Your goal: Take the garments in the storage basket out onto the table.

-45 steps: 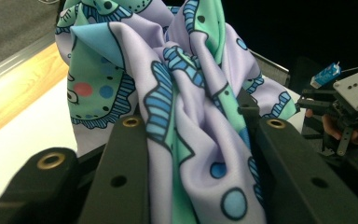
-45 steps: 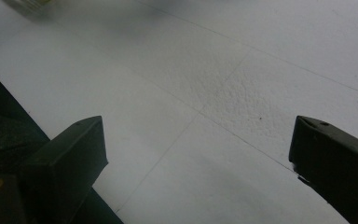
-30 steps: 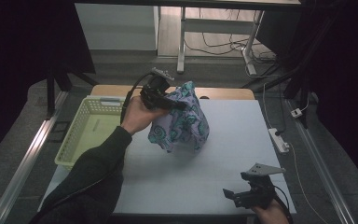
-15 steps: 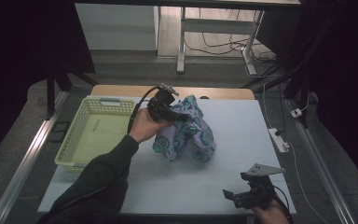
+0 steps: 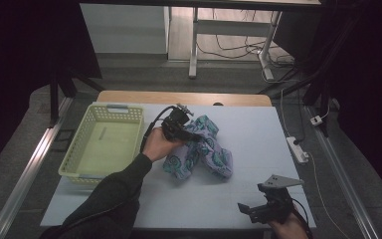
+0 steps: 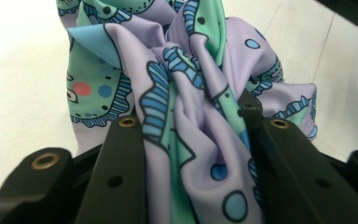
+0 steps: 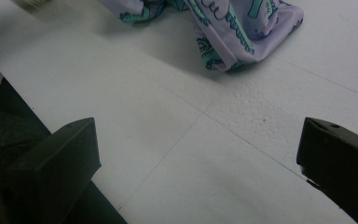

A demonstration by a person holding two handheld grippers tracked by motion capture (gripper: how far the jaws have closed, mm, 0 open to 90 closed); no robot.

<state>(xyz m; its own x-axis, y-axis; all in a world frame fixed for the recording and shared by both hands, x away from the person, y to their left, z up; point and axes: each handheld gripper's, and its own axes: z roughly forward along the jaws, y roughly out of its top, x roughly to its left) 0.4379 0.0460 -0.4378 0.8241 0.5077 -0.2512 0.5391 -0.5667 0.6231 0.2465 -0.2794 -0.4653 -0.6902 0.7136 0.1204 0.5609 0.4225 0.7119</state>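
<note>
Left tool (image 5: 183, 130) pinches a bunch of the patterned cloth (image 5: 199, 154) between its two black jaws; in the left gripper view the lilac and green fabric (image 6: 191, 116) wells up between the jaws and spills over them. Its grip sits at the cloth's upper, far end, and the rest of the cloth drapes down from there onto the white worktop (image 5: 258, 134), where the lower folds lie crumpled near the middle. The person's left hand (image 5: 156, 145) holds this tool from the side of the pale green basket (image 5: 82, 164), which stands along the worktop's left edge, just beside the cloth but apart from it. A black cable loops from the tool back over the hand.

Right tool (image 5: 258, 211) hovers low at the near right corner of the worktop, jaws spread wide with nothing between them; in the right gripper view its two jaws stand far apart above bare white surface, and the cloth's nearest fold (image 7: 242, 32) lies well beyond them.
</note>
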